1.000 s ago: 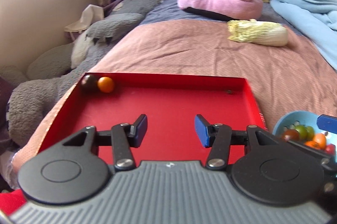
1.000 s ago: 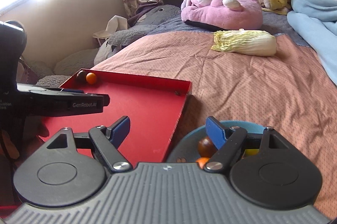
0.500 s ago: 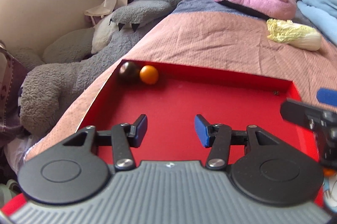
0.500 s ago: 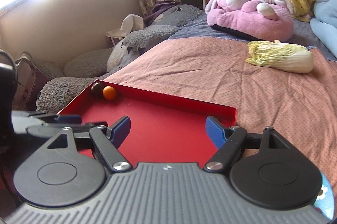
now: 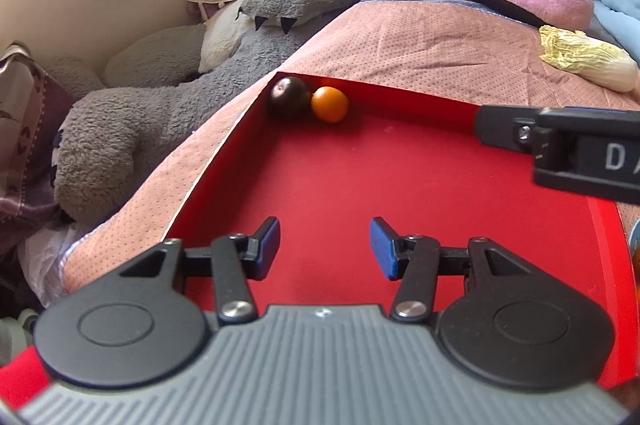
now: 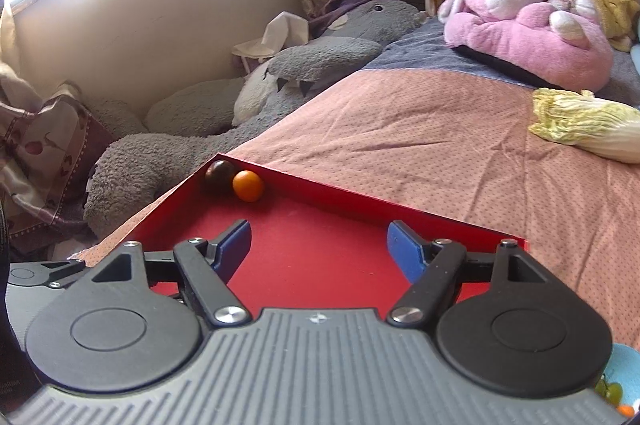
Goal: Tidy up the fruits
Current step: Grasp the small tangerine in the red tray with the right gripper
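Red tray (image 5: pixel 420 177), orange fruit (image 5: pixel 329 104) touching dark fruit (image 5: pixel 289 96), both tools spread, empty

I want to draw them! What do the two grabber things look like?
Both match: the left gripper and right gripper each have blue flat pads on black linkage arms with silver screws, two round black discs, and a ribbed grey body. White letters show on the right one's black side.

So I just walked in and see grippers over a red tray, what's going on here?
A person is sorting fruit with two handheld grippers. The left gripper and right gripper both hover open and empty over the red tray. A dark fruit and an orange fruit sit touching in its far corner.
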Tool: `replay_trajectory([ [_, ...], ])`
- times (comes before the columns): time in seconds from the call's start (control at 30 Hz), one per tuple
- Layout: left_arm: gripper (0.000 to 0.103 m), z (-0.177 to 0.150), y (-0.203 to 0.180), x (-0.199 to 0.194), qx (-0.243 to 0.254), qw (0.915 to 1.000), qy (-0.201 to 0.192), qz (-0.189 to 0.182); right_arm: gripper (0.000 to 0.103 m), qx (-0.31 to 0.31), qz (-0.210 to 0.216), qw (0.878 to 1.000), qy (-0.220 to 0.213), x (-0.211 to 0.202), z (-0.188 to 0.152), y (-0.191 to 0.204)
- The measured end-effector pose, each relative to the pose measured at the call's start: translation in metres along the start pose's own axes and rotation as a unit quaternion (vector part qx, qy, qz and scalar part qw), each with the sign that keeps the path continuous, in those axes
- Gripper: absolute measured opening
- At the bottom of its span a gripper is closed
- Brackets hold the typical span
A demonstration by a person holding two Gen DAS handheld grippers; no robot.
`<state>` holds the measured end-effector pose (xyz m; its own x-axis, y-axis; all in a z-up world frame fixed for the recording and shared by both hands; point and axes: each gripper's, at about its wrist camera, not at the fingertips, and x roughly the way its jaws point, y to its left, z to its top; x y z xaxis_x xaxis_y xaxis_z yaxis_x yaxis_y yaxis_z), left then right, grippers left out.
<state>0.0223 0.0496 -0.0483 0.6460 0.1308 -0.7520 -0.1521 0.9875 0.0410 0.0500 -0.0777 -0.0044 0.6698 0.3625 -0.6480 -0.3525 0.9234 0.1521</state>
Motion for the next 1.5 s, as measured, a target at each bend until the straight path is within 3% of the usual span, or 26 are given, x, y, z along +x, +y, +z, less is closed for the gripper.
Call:
replay_trajectory([
  [0.43, 0.052, 0.008, 0.019, 0.013, -0.068, 0.9959, 0.010, 0.059, 0.066, -0.064, 0.063, 0.996, 0.030, 0.065, 0.019, 0.040],
  [0.67, 0.052, 0.009, 0.019, 0.019, -0.072, 0.9929, 0.024, 0.092, 0.050, -0.091, 0.081, 0.991, 0.060, 0.111, 0.036, 0.054],
  [0.77, 0.052, 0.010, 0.020, 0.020, -0.069, 0.9913, 0.025, 0.110, 0.047, -0.109, 0.080, 0.988, 0.069, 0.127, 0.038, 0.059],
  [1.0, 0.052, 0.012, 0.017, 0.023, -0.070, 0.9905, 0.031, 0.114, 0.040, -0.142, 0.066, 0.985, 0.074, 0.153, 0.041, 0.066],
  [1.17, 0.052, 0.015, 0.016, 0.028, -0.071, 0.9903, 0.033, 0.115, 0.037, -0.158, 0.057, 0.984, 0.062, 0.149, 0.036, 0.064],
  [1.37, 0.053, 0.031, 0.000, 0.036, -0.037, 0.9926, 0.017, 0.114, 0.037, -0.044, 0.041, 0.997, 0.044, 0.097, 0.029, 0.011],
  [1.5, 0.053, 0.043, -0.019, 0.052, -0.001, 0.9933, 0.013, 0.115, 0.037, 0.032, 0.053, 0.998, 0.022, 0.051, 0.012, -0.020],
])
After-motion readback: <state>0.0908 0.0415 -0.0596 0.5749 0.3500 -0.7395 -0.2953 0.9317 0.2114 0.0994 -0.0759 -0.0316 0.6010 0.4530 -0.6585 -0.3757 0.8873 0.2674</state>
